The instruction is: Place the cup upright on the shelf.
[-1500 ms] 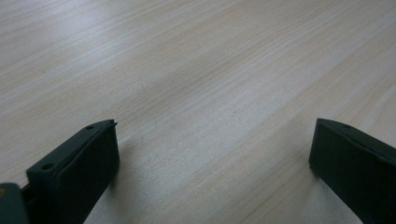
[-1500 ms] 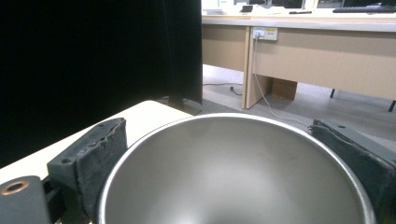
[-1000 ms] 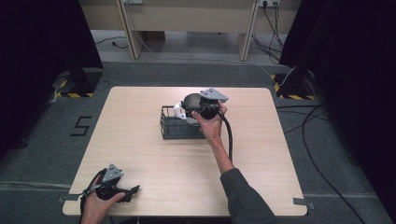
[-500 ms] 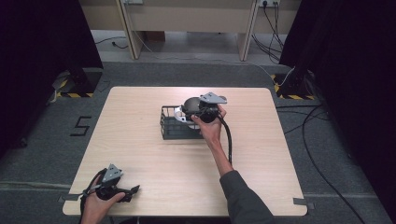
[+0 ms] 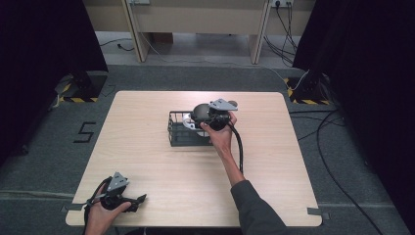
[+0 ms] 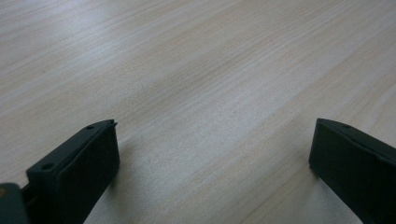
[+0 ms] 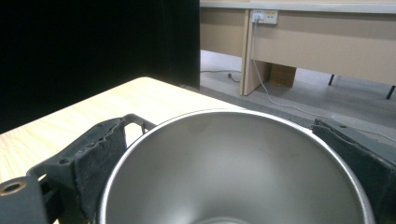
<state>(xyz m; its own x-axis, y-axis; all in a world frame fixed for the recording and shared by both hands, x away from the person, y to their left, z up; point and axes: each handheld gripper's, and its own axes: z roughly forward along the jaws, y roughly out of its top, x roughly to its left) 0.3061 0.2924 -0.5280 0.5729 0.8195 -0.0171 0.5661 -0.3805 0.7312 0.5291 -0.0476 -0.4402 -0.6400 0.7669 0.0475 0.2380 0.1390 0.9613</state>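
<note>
Our right claw (image 7: 233,186) grips a steel cup (image 7: 236,172), its base cut off; our left claw (image 6: 210,158) gapes wide over bare bench (image 6: 187,70).

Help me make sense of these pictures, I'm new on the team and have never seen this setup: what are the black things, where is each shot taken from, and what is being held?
No robot here: a person sits at a wooden table and holds a hand-operated two-jaw gripper in each hand.

The high view comes from a fixed camera above the table. The other two come from cameras riding on the grippers, looking along their black jaws.

The left gripper rests near the table's front left corner. In its own view the jaws stand wide apart with bare wood between them, so it is open and holds nothing.

The right gripper is at a black wire basket in the middle of the table. Its own view shows a shiny metal bowl between the jaws, which sit on either side of its rim. Whether they press on it, I cannot tell.
</note>
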